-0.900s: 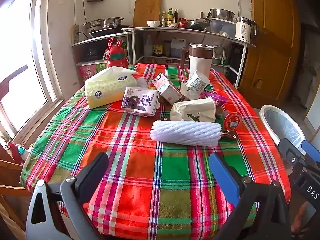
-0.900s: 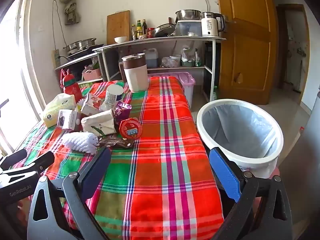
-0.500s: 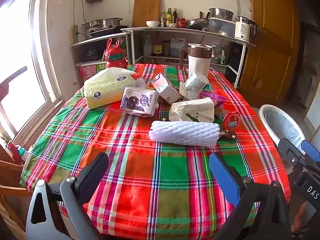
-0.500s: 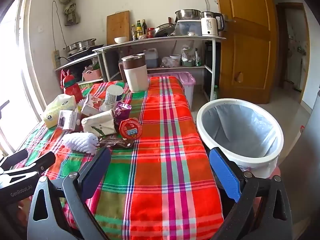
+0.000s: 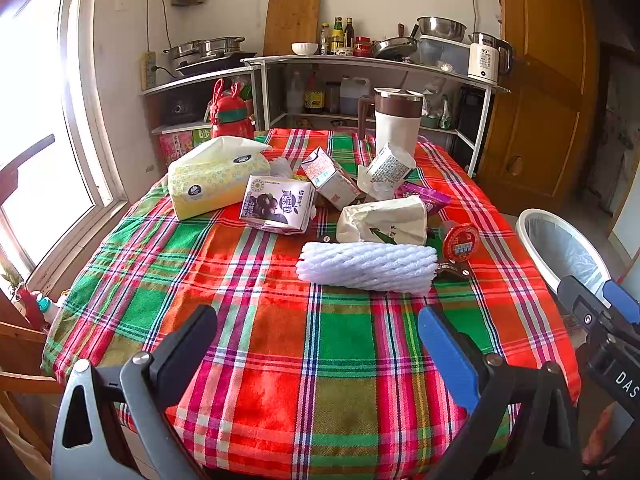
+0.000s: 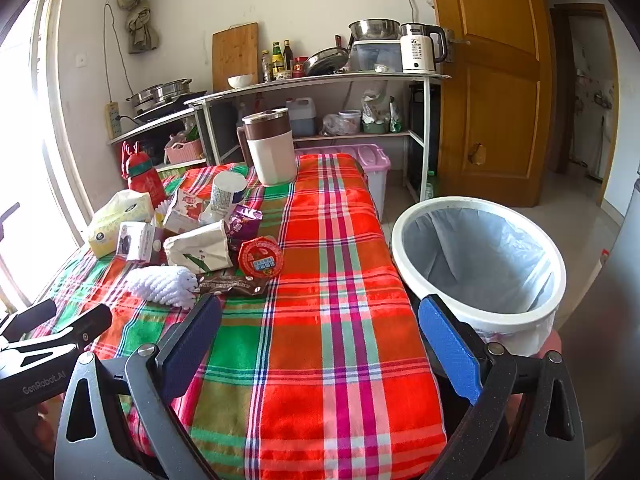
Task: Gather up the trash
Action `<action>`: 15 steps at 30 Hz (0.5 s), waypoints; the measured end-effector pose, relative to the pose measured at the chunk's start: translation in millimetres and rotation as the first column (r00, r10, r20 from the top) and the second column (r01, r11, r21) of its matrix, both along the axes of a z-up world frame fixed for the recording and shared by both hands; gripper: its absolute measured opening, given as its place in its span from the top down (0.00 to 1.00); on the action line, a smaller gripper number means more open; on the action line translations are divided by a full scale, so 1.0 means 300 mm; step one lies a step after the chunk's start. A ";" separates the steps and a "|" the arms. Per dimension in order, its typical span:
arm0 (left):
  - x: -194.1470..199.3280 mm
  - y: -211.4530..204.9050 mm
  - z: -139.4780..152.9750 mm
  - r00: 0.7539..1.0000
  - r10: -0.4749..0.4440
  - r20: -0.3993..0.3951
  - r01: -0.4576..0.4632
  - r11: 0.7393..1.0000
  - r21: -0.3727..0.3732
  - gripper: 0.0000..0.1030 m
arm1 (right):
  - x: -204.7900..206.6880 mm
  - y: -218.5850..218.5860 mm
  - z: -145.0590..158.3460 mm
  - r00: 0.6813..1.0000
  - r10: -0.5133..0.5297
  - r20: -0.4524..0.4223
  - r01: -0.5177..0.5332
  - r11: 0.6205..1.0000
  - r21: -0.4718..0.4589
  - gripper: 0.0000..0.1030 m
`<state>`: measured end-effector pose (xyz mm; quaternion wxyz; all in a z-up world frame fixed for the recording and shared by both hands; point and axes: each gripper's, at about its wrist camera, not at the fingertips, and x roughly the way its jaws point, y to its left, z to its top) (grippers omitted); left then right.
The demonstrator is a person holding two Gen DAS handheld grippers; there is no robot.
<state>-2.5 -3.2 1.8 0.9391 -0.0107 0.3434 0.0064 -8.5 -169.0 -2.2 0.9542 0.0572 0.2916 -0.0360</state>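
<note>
Both claws hang released over the near edge of the plaid tablecloth [image 5: 248, 288], nothing between their pads. The left gripper [image 5: 316, 344] faces the litter heaped mid-table: a white foam net sleeve [image 5: 366, 266] nearest, a crumpled cream paper bag [image 5: 384, 220] behind it, a purple milk carton [image 5: 278, 204] printed with Chinese characters, a round red-lidded cup [image 5: 460, 242], and a yellow tissue pack [image 5: 216, 178] at far left. The right gripper [image 6: 318, 340] shows "GenRobot.AI" on the left tool's body beside it. A lined white bin [image 6: 480, 264] stands right of the table. A kettle [image 6: 418, 48] on the far shelf reads "55".
</note>
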 end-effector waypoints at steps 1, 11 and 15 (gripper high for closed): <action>0.001 -0.001 0.000 1.000 0.000 -0.002 0.000 1.000 0.001 0.01 | -0.001 0.000 0.000 1.000 0.000 0.000 0.000 1.000 -0.001 0.04; 0.001 0.001 0.000 1.000 0.002 -0.005 -0.002 1.000 -0.004 0.01 | -0.005 -0.004 -0.001 1.000 -0.001 -0.005 0.001 1.000 0.000 0.04; 0.002 0.001 0.001 1.000 0.003 -0.003 -0.003 1.000 -0.003 0.01 | -0.004 -0.004 -0.001 1.000 0.001 -0.004 -0.001 1.000 -0.001 0.04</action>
